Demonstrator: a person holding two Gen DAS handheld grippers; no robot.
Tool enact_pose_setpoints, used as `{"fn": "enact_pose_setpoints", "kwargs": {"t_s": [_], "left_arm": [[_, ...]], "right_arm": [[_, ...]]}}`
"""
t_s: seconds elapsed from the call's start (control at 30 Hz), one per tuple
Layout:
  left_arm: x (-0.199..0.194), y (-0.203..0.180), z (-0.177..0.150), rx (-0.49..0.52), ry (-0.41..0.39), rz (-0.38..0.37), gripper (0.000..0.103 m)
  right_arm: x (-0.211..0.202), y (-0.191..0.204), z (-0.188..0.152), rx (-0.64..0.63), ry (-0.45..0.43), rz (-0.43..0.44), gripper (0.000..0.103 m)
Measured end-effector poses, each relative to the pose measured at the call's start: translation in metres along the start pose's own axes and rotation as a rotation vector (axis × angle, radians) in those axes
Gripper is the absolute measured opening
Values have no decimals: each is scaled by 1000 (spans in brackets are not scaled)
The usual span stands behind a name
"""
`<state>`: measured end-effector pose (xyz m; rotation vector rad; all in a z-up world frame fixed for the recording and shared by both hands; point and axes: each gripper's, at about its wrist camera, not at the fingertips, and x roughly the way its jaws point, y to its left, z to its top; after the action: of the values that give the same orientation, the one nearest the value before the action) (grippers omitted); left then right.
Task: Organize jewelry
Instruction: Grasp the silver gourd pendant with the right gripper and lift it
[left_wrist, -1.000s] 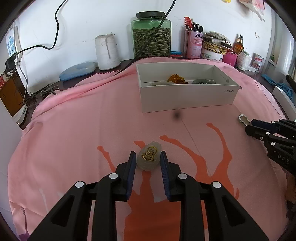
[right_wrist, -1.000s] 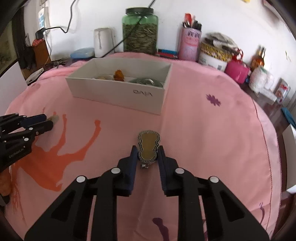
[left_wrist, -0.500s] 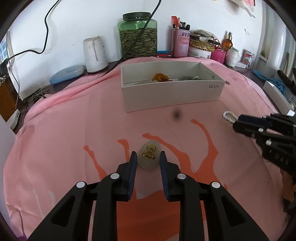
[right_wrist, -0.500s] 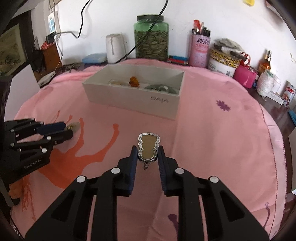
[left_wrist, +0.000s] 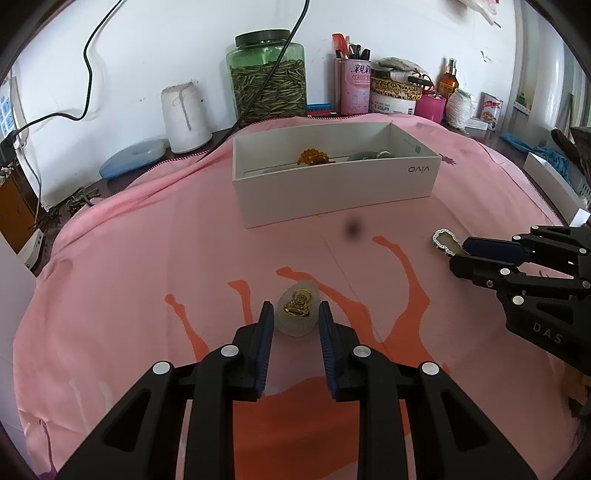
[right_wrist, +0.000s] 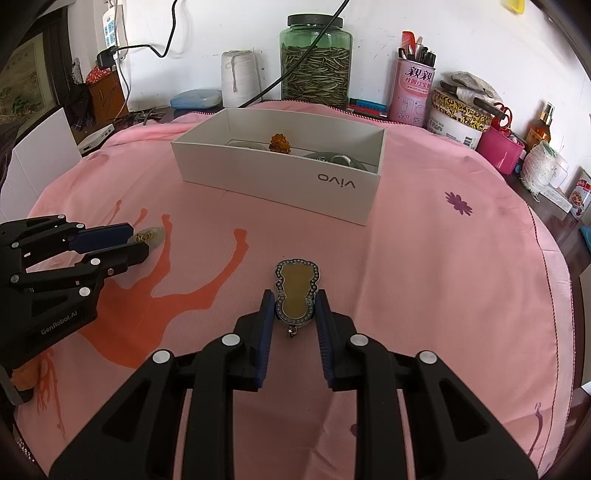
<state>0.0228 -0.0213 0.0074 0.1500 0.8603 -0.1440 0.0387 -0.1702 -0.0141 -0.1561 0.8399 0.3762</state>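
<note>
While both hover, left fingers (left_wrist: 295, 323) clamp pale pendant (left_wrist: 297, 314), right fingers (right_wrist: 294, 314) clamp gourd pendant (right_wrist: 296, 291).

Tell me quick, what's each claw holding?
Left gripper: shut on the pale Buddha pendant.
Right gripper: shut on the gourd-shaped pendant.

The pink cloth (right_wrist: 424, 266) lies bare between both grippers and the white box (right_wrist: 280, 184), so the way toward its near wall is free. The box is open on top; its upright walls bar a low approach, and amber beads (right_wrist: 279, 143) and darker pieces already take part of its floor. Behind it the green jar (right_wrist: 314, 62), pink tin (right_wrist: 412, 92) and thread spool (right_wrist: 240, 79) crowd the wall, with a black cable (right_wrist: 295, 66) draped toward the box's far side.
</note>
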Motion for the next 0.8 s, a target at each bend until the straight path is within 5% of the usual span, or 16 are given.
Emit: {"fn": "enact_pose_setpoints", "kwargs": {"t_s": [0.8], "left_arm": [[-15, -3, 1, 11, -69, 48, 25]], "right_arm": [[-16, -5, 4, 39, -62, 28, 22]]}}
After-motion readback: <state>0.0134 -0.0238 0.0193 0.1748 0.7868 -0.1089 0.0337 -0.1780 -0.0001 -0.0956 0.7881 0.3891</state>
